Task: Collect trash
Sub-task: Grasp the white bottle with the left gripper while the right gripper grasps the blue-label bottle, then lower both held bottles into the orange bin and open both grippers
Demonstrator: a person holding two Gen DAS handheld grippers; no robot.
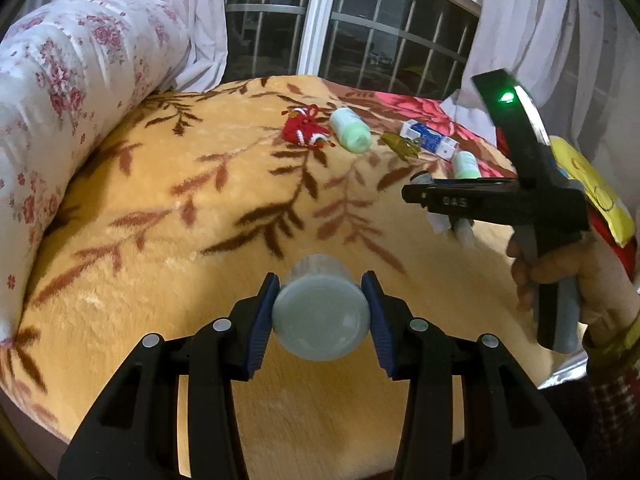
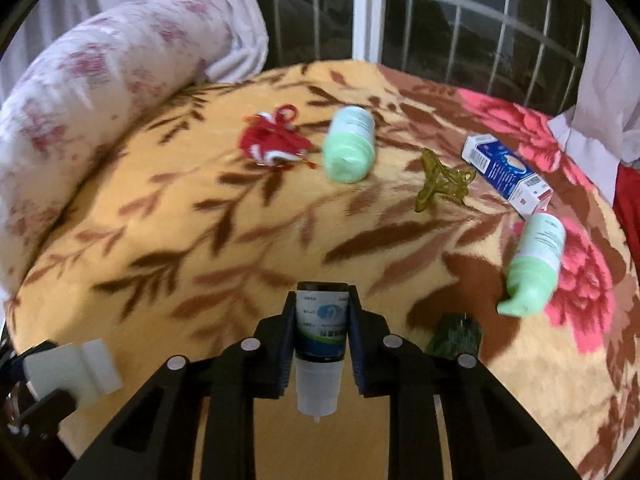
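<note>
Both grippers [image 1: 320, 312] [image 2: 320, 320] are clamped on small bottles [image 1: 320, 322] [image 2: 320, 332] above bare blanket [image 1: 160, 280]; litter lies well beyond.

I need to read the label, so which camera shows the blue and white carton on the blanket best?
The right wrist view: the blue and white carton lies large and unobstructed there, print facing up. The left wrist view shows it small and far off.

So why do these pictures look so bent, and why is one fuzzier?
Both views: fisheye lenses bow the bed's blanket and darken the corners. Right wrist view: motion blur smears the floral pillow, while the small bottle between the fingers stays sharper. Left wrist view: crisper, though the window is dark.
</note>
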